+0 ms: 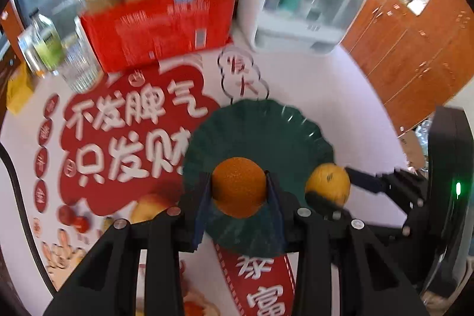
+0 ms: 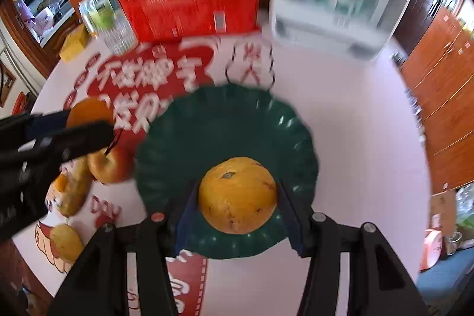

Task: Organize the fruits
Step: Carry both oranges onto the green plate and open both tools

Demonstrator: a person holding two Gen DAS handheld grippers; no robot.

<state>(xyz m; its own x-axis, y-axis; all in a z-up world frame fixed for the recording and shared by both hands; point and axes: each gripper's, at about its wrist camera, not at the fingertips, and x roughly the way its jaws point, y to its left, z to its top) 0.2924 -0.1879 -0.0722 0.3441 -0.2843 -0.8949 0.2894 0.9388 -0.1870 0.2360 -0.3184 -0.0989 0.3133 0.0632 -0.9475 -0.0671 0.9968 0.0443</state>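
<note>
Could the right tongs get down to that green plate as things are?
Probably yes. The right tongs grip a yellowish orange just over the green plate, whose middle looks bare. The left tongs, holding a darker orange, sit off to the side, not between.

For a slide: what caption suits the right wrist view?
Right hand-held gripper holding a yellow orange over the green plate.

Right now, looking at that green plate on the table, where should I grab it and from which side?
Probably the green plate by its fluted rim, at the near edge, coming in low from the front with one finger over and one under. It lies flat and looks too wide to span.
</note>
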